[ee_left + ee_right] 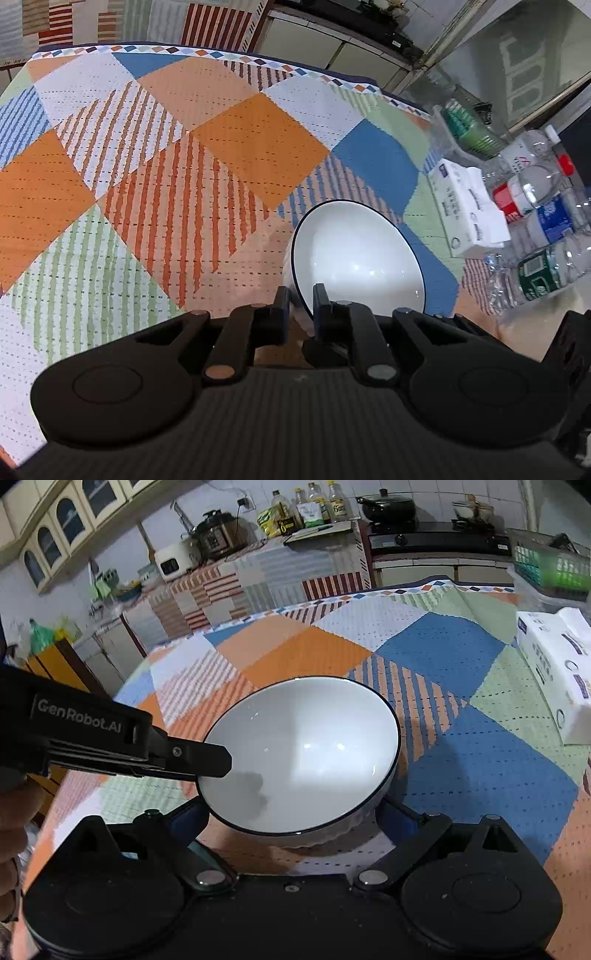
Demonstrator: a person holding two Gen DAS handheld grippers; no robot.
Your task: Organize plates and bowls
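White glaze: the bowl (pixel 301 755) is glossy white with a thin dark rim line, tilted, its mouth turned up toward my right-hand camera; slick stuff, so I judge it will slide if the pinch loosens.
Bowl position: over the patchwork tablecloth (pixel 155 177), near the middle of the table, with its foot low in the right view; I cannot tell whether the foot touches the cloth.
Left gripper (pixel 301 299): narrow, pinched on the bowl's rim, one finger inside the wall and one outside.
Right gripper (pixel 291 814): spread wide, its blue-padded fingers (pixel 393 818) either side of the bowl's ribbed base; I cannot tell whether the pads touch it.
Step in hand: my reading is a hand-over or a two-handed steadying, before the bowl goes to wherever it belongs; no plates or other bowls show in either view.
How to do it well: I would close the right fingers on the base squarely, below the widest part, and let go with the left only once that hold feels firm.
Keep level: bring the rim flat before setting down, so the foot lands whole.
Watch out: the tissue pack (pixel 554 668) and the plastic bottles (pixel 532 229) stand at the table's right side; I would swing away from them.
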